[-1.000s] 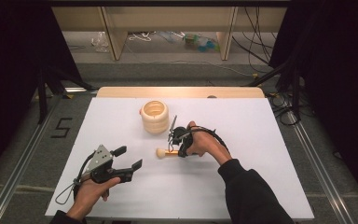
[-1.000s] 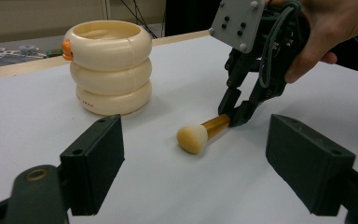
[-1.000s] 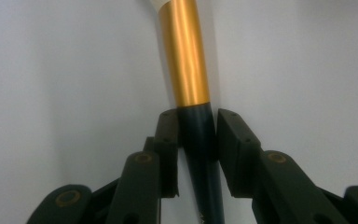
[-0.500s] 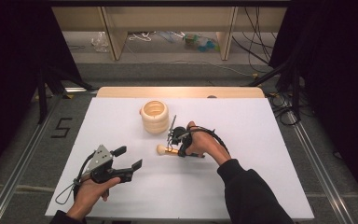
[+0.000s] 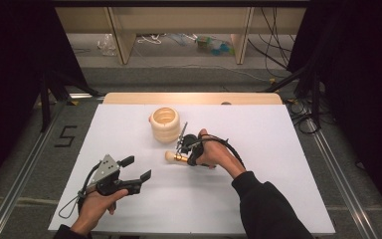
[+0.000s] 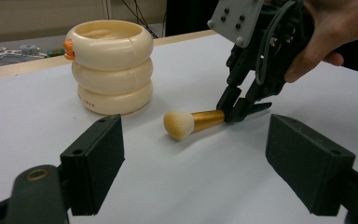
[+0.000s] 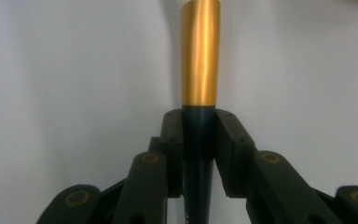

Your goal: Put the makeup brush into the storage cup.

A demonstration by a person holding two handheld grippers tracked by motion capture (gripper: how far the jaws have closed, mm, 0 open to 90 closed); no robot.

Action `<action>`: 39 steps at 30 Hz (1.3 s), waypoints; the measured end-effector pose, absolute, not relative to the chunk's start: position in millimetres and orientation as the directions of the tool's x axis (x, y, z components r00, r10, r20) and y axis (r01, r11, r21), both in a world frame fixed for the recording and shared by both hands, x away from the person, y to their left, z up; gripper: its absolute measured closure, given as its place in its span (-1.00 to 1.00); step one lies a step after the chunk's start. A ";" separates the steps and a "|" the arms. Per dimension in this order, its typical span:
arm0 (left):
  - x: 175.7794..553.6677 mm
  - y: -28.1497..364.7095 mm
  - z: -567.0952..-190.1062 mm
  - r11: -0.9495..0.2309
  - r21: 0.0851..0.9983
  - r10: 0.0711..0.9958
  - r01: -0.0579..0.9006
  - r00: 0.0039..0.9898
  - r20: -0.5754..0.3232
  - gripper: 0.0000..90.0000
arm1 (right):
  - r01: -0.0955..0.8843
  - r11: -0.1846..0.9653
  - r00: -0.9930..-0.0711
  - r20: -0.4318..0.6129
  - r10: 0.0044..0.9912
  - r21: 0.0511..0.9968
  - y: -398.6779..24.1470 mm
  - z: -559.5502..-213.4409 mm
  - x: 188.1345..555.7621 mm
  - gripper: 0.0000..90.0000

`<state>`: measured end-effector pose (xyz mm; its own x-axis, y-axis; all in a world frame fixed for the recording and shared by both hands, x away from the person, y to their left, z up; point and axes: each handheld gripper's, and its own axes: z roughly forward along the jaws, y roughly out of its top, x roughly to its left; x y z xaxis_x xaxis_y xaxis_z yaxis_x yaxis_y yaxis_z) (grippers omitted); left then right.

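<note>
White sheeting covers the table (image 5: 278, 199), whose pale wooden far edge shows beyond it, with grey floor, cables and dark curtains around. At the centre the right gripper (image 5: 185, 153) has its jaws pressed together on the dark handle of a makeup brush (image 6: 193, 122), which lies flat on the sheet just in front of a cream ringed holder (image 5: 165, 124), close to it but apart. In the right gripper view the pads clamp either side of the handle just below the gold ferrule, and the bristles are cut off at the top edge. Nearer the person's side, well apart from the brush, the left gripper (image 5: 134, 169) hovers with its jaws spread wide and nothing between them. An orange bit on the holder's rim is too small to make out.
</note>
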<state>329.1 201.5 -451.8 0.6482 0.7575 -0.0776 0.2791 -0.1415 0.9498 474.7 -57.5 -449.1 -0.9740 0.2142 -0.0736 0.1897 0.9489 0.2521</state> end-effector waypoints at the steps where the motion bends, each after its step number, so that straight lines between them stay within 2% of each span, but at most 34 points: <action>1: 329.1 201.7 -451.8 -0.142 0.950 0.757 0.279 0.648 -0.077 -0.57 | 0.223 0.932 -0.967 -0.055 0.248 0.284 -57.5 -446.6 472.6 0.66; 8: 328.7 201.5 -451.7 -0.144 0.949 0.759 0.279 0.647 -0.075 -0.57 | 0.252 0.867 -0.945 -0.085 0.316 0.430 -69.7 -429.5 475.6 0.66; 15: 328.8 201.9 -451.9 -0.145 0.949 0.760 0.280 0.646 -0.074 -0.57 | 0.256 0.772 -0.931 -0.068 0.359 0.582 -77.7 -424.8 476.9 0.66; 27: 328.8 201.9 -451.5 -0.144 0.951 0.758 0.275 0.648 -0.073 -0.57 | 0.258 0.595 -0.909 -0.017 0.415 0.761 -82.3 -412.8 480.1 0.66; 32: 328.4 201.7 -451.4 -0.147 0.949 0.761 0.279 0.645 -0.072 -0.57 | 0.264 0.519 -0.899 0.012 0.439 0.813 -84.1 -408.0 480.9 0.66; 36: 328.5 201.8 -451.5 -0.147 0.949 0.761 0.279 0.645 -0.072 -0.57 | 0.282 0.433 -0.897 0.076 0.435 0.856 -85.1 -406.0 483.2 0.66; 39: 328.6 202.0 -451.5 -0.147 0.949 0.761 0.279 0.645 -0.071 -0.57 | 0.275 0.412 -0.890 0.069 0.450 0.869 -85.7 -404.3 484.4 0.66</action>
